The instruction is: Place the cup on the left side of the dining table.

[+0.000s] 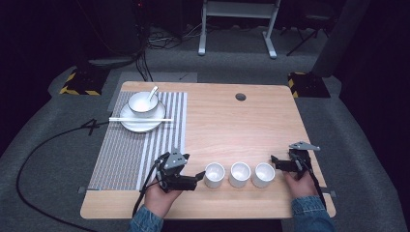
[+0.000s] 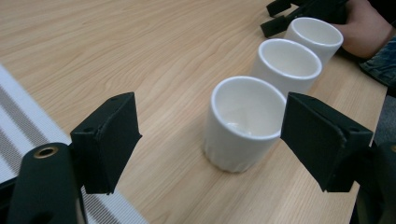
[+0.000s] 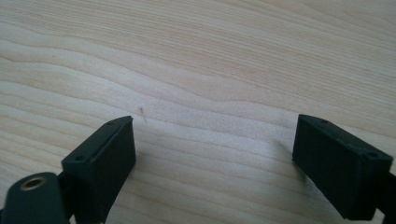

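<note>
The left gripper (image 2: 210,140) had its jaws spread wide, and nothing was pinched between them. The nearest white cup (image 2: 243,122) stood upright just ahead of the jaws in the left gripper view, a bit of gap on both sides. No earlier shot to compare, so that's all I'd say about it. Right gripper (image 3: 212,154) was the same deal: jaws wide apart, just bare wood grain between them.

From the high view, the left gripper (image 1: 199,175) sat just beside the left end of a row of three cups. The near cup (image 1: 214,174), the middle cup (image 1: 240,174) and the far cup (image 1: 263,174) were lined up close together near the front edge, all upright and looking empty. The right gripper (image 1: 273,160) was just beside the far cup on the other end. Each gripper was held in a hand with a denim sleeve coming in from the bottom.

The table (image 1: 232,125) was light wood with a small dark round grommet (image 1: 240,96) near the back. On its left half lay a striped placemat (image 1: 130,150), and on that a white plate (image 1: 142,121) with a bowl (image 1: 142,104) holding a spoon (image 1: 153,92), plus chopsticks (image 1: 140,119) laid across the plate.

The room was pretty dark: grey carpet, a white desk frame (image 1: 239,24) at the back, cables on the floor and yellow-black hazard tape (image 1: 80,87) off both back corners.
</note>
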`<state>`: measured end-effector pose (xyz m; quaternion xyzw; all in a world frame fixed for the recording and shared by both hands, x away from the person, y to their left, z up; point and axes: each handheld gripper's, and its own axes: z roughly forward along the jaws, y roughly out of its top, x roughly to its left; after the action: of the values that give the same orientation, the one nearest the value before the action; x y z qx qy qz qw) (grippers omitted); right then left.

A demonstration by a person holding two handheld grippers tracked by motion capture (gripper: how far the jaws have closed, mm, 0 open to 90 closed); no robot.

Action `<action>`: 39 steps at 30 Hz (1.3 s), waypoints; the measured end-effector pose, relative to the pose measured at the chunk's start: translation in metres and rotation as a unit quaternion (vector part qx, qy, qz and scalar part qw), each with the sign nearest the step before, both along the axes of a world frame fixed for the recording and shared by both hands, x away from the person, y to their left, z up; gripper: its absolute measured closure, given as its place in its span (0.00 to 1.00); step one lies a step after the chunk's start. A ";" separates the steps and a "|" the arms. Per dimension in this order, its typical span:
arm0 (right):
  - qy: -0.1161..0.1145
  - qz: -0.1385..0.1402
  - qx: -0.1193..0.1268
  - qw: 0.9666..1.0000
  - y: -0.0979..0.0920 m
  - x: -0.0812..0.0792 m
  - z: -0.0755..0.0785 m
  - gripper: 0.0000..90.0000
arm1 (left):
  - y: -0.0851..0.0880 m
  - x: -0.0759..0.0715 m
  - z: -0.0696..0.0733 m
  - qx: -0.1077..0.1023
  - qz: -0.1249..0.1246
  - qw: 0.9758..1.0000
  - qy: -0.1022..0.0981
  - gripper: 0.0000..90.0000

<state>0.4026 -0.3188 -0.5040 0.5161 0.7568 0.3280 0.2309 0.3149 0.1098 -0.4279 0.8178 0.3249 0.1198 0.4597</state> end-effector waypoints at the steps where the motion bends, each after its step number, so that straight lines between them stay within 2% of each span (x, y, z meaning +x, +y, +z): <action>1: 0.000 0.000 0.000 1.000 0.000 0.000 0.000 0.15 | -0.004 0.000 0.000 0.001 -0.003 1.000 0.000 0.21; 5: 0.000 0.000 0.000 1.000 0.000 0.000 0.000 0.15 | -0.018 0.001 -0.001 0.006 -0.013 1.000 0.001 0.22; 11: 0.000 0.000 0.000 1.000 0.000 0.000 0.000 0.15 | -0.031 0.001 -0.003 0.002 -0.033 0.999 0.007 0.22; 17: 0.000 0.000 0.000 1.000 0.000 0.000 0.000 0.15 | -0.044 0.004 -0.008 0.000 -0.038 0.999 0.011 0.21; 20: 0.000 0.000 0.000 1.000 0.000 0.000 0.000 0.15 | -0.050 0.006 -0.012 -0.004 -0.028 0.999 0.014 0.18; 23: 0.000 0.000 0.000 1.000 0.000 0.000 0.000 0.15 | -0.054 0.008 -0.016 0.001 -0.018 1.000 0.009 0.18; 29: 0.000 0.000 0.000 1.000 0.000 0.000 0.000 0.15 | -0.058 0.010 -0.032 0.000 0.000 1.000 0.010 0.17; 34: 0.000 0.000 0.000 1.000 0.000 0.000 0.000 0.15 | -0.059 0.011 -0.041 -0.013 0.002 1.000 0.015 0.17; 37: 0.000 0.000 0.000 1.000 0.000 0.000 0.000 0.15 | -0.061 0.010 -0.047 -0.001 0.002 1.000 0.008 0.18; 39: 0.000 0.000 0.000 1.000 0.000 0.000 0.000 0.15 | -0.062 0.010 -0.049 -0.002 0.002 1.000 0.011 0.18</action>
<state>0.4026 -0.3188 -0.5040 0.5159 0.7569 0.3280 0.2310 0.3248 0.0475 -0.4773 0.8175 0.3322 0.1109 0.4572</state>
